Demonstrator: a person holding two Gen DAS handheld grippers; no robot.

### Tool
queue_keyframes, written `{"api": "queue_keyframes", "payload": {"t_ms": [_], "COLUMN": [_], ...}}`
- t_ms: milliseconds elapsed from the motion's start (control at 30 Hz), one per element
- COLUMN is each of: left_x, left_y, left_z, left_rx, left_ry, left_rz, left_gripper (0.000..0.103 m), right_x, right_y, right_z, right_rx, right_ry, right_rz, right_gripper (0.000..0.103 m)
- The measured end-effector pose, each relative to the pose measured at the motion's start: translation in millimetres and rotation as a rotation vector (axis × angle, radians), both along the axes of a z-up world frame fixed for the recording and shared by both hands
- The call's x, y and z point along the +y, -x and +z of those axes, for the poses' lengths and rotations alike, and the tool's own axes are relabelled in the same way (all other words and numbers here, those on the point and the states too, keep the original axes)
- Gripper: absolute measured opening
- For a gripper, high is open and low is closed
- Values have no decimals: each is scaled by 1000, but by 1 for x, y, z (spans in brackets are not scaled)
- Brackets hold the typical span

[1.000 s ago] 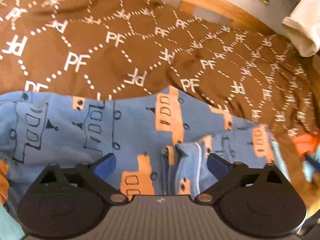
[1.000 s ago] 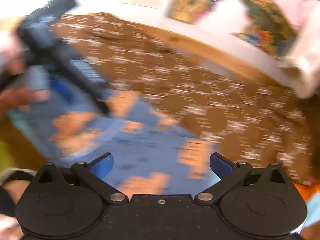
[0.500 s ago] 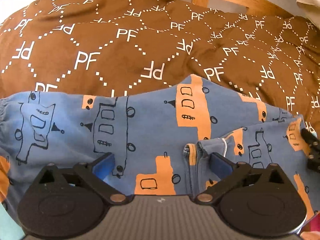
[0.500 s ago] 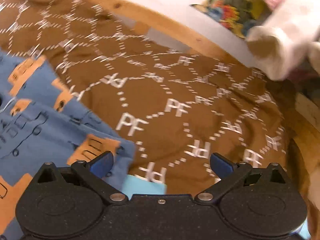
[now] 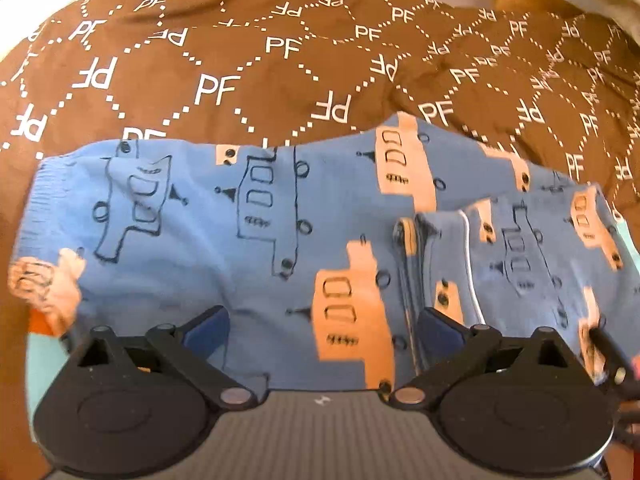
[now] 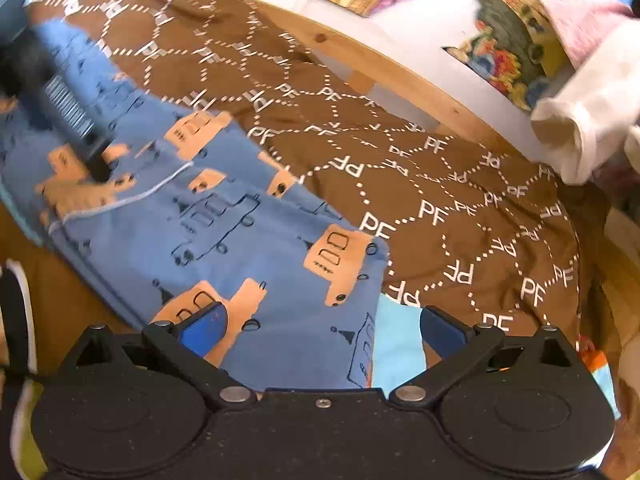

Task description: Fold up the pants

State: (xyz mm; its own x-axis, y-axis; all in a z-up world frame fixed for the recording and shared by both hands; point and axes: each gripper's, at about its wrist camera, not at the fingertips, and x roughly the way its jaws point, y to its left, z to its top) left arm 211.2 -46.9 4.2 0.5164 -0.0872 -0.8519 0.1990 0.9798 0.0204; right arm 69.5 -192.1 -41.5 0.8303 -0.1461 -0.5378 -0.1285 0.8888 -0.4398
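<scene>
Left hand-held gripper jaws wide apart, nothing held, hovering over near edge of the pants. Right hand-held gripper also wide open, empty, over the pants' right end, near corner. Pants: blue with orange truck print, lying flat across a brown bedspread with white PF pattern; elastic cuff at far left, one layer overlapped on the right half with a seam edge showing. Light blue cloth peeks out under right corner. Wooden bed frame beyond. Fabric looks soft, light, limp; will sag and wrinkle. Best pinch: hem corners or cuff edge, both layers together.
</scene>
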Motion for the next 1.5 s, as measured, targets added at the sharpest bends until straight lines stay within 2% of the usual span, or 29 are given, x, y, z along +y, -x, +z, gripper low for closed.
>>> {"api": "queue_keyframes", "payload": {"t_ms": [100, 167, 267, 367, 433, 467, 567, 667, 733, 800, 867, 933, 1133, 1300, 1333, 1367, 1500], "left_x": [20, 40, 71, 100, 118, 125, 132, 138, 144, 152, 160, 161, 158, 157, 156, 155, 160], "left_y": [9, 17, 29, 42, 49, 52, 53, 55, 53, 46, 41, 36, 30, 30, 30, 29, 26], "left_z": [17, 27, 32, 30, 27, 26, 30, 35, 35, 33, 33, 31, 29, 30, 30, 30, 26], "left_rx": [3, 8, 8, -40, -93, -117, -168, -261, -295, -296, -307, -315, -337, -345, -343, -338, -293], "left_ry": [83, 144, 170, 172, 245, 290, 356, 360, 362, 400, 437, 440, 432, 424, 421, 423, 486], "left_rz": [39, 61, 96, 162, 199, 228, 304, 353, 399, 435, 463, 466, 461, 446, 442, 438, 451], "left_gripper": [103, 103, 103, 103, 103, 103, 103, 103, 103, 101, 93, 90, 92, 91, 88, 80, 65], "right_x": [3, 12, 29, 51, 61, 66, 64, 60, 61, 61, 63, 65, 66, 63, 62, 62, 61], "right_y": [0, 3, 4, -1, -10, -13, -13, -10, -9, -8, -6, -6, -17, -25, -24, -24, -26], "right_z": [16, 26, 32, 22, 8, 3, 14, 27, 29, 26, 23, 21, 23, 13, 11, 9, 8], "right_rx": [-32, -73, -92, -40, 70, 98, 72, 22, 17, 20, 31, 27, -11, 34, 42, 47, 52], "right_ry": [-22, -28, -51, -88, -142, -134, -171, -207, -213, -218, -224, -221, -198, -197, -206, -214, -235], "right_rz": [13, 60, 128, 196, 232, 212, 192, 183, 173, 165, 170, 172, 163, 132, 128, 126, 120], "right_gripper": [102, 102, 102, 102, 102, 102, 102, 102, 102, 102, 102, 102, 102, 102, 102, 102, 102]}}
